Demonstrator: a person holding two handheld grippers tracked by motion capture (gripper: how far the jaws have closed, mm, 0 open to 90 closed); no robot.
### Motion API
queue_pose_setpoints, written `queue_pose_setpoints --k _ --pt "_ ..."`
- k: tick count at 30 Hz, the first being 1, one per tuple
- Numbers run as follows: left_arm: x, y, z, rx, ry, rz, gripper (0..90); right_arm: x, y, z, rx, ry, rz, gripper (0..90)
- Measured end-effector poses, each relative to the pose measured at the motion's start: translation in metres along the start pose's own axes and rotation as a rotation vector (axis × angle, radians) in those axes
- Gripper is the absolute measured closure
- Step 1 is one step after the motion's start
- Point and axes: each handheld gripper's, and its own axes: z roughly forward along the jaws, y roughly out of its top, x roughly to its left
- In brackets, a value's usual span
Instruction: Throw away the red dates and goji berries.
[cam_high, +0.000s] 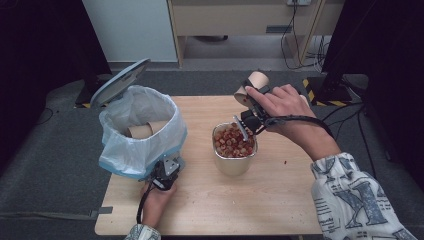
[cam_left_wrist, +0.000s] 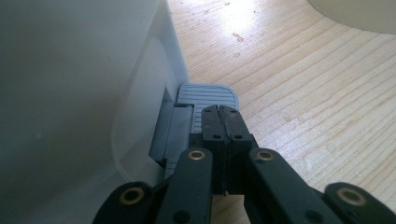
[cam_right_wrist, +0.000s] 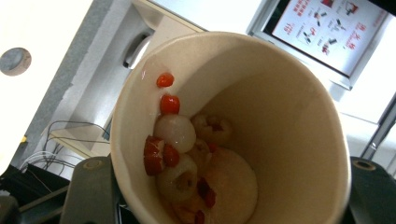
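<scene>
We hold the beige paper cup (cam_high: 252, 84) pinched in the right gripper (cam_high: 248, 111) jaws above the light wooden worktop (cam_high: 280, 200); left gripper (cam_left_wrist: 220, 116) jaws, pressed together, rest on the grey bin pedal (cam_left_wrist: 205, 95); grey carpet (cam_high: 50, 150) surrounds.

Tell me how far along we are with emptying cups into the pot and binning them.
Done: one cup lies in the bin, and the pot holds fruit. In hand: the left gripper, shut, presses the bin's pedal with the lid up; the right gripper holds a cup with fruit still stuck inside. Left: emptying that cup and binning it.
</scene>
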Motion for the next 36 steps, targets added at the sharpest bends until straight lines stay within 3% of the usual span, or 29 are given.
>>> queue_pose_setpoints --k 2,4,5,9,17,25,36 --pt "0.000 0.000 0.000 0.001 0.001 0.002 89.0 0.008 0.007 0.003 -0.010 0.024 -0.002 35.2" --pt "0.000 0.000 0.000 0.000 0.001 0.000 89.0 0.032 0.025 0.008 -0.037 0.123 -0.174 35.2" --pt "0.000 0.000 0.000 0.001 0.000 0.000 89.0 0.037 0.030 0.010 -0.043 0.132 -0.191 35.1" --pt "0.000 0.000 0.000 0.000 -0.002 -0.002 88.9 0.029 0.024 0.012 -0.022 0.088 -0.122 35.1" --pt "0.000 0.000 0.000 0.001 0.000 -0.001 89.0 0.017 0.017 0.007 -0.006 0.057 -0.138 35.1" --pt "0.000 0.000 0.000 -0.001 -0.001 -0.002 89.0 0.011 0.011 0.005 -0.005 0.039 -0.120 35.0" --pt "0.000 0.000 0.000 -0.001 0.000 -0.001 88.9 -0.008 -0.001 -0.007 -0.002 -0.009 -0.088 35.0"
